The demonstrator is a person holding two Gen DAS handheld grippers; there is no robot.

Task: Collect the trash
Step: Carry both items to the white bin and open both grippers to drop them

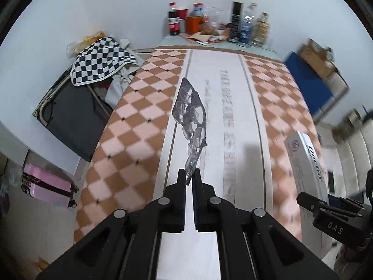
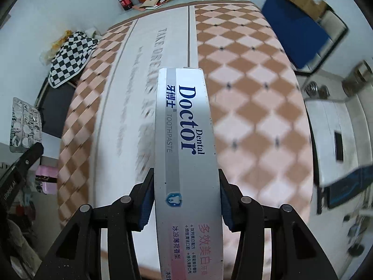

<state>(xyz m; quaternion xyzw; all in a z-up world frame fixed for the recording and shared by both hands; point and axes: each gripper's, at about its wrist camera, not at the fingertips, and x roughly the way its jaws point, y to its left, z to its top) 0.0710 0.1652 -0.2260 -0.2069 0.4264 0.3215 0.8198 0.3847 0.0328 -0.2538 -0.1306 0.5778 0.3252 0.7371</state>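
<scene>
Toothpaste box (image 2: 186, 163) near end cut off, clamped in right hand-held gripper (image 2: 186, 200) over bed (image 2: 256, 107). Left hand-held gripper (image 1: 189, 179) pinched shut on what looks like an empty blister pack (image 1: 191, 114). Bottles (image 1: 244, 25) far, blurred.

Checkered bedspread (image 1: 139, 126), pink suitcase (image 1: 49, 186)

toothpaste box (image 2: 186, 163) cut off below, bedspread lettering (image 2: 151, 65) blurred

Toothpaste box (image 2: 184, 140): "Dental Doctor TOOTHPASTE"; right hand-held gripper (image 1: 310, 204): "DAS".
</scene>
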